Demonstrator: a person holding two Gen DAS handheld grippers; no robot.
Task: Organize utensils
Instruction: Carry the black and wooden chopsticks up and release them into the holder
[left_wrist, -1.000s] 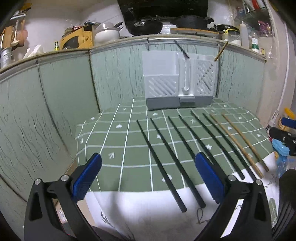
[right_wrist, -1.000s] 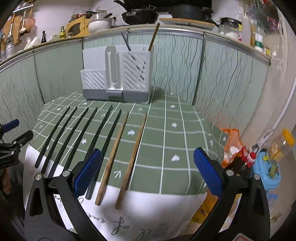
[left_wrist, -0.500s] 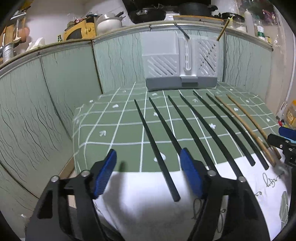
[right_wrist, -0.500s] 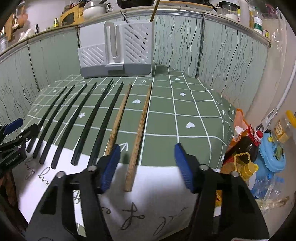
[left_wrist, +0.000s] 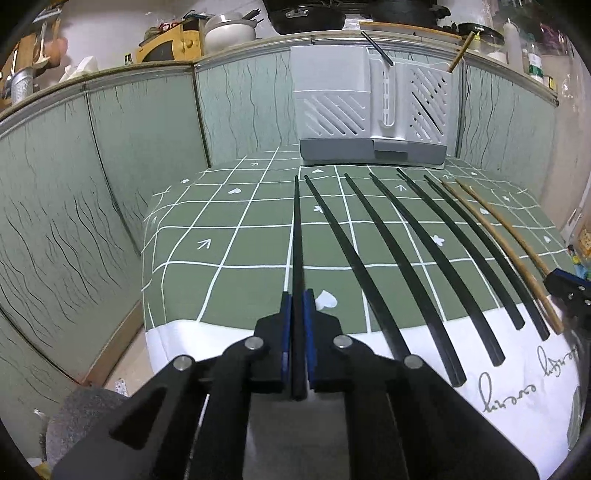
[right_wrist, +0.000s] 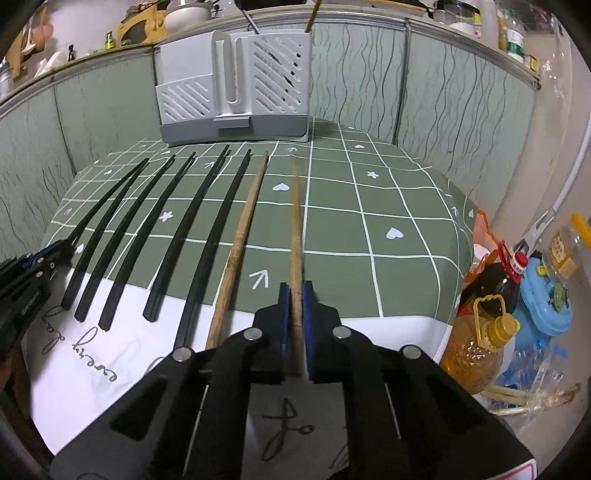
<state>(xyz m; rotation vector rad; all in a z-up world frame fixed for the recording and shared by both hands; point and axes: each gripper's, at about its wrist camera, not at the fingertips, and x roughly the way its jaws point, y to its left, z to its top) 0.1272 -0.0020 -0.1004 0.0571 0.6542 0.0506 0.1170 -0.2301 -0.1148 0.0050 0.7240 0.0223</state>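
A: What do the left tongs (left_wrist: 297, 325) have hold of?

B: They are closed onto the near end of the leftmost black chopstick (left_wrist: 297, 236). The blue pads (left_wrist: 284, 332) press it from both sides at lower centre of the left wrist view, and the stick runs straight up the frame toward the utensil holder (left_wrist: 373, 110).

A: And the right tongs (right_wrist: 295, 321)?

B: Closed as well, on the rightmost wooden chopstick (right_wrist: 295, 229), at lower centre of the right wrist view. Its far part looks blurred, so I cannot tell whether it touches the cloth there.

A: Where are the other sticks?

B: On the desk (right_wrist: 388, 206), which carries a green checked cloth. Five more black chopsticks (left_wrist: 417, 266) fan across the centre and right of the left view, near ends on the white border of the cloth. The second wooden chopstick (right_wrist: 242, 236) lies just left of the gripped one in the right view.

A: The holder?

B: White and grey, slotted, upright at the far edge of the desk against the green wall panels (left_wrist: 110, 177), top centre in both views. One dark stick (left_wrist: 376, 48) and one wooden stick (left_wrist: 460, 51) lean out of its top.

A: Anything off the desk?

B: At right in the right view, an oil bottle (right_wrist: 480, 343) with a yellow cap and a blue container (right_wrist: 546, 299).
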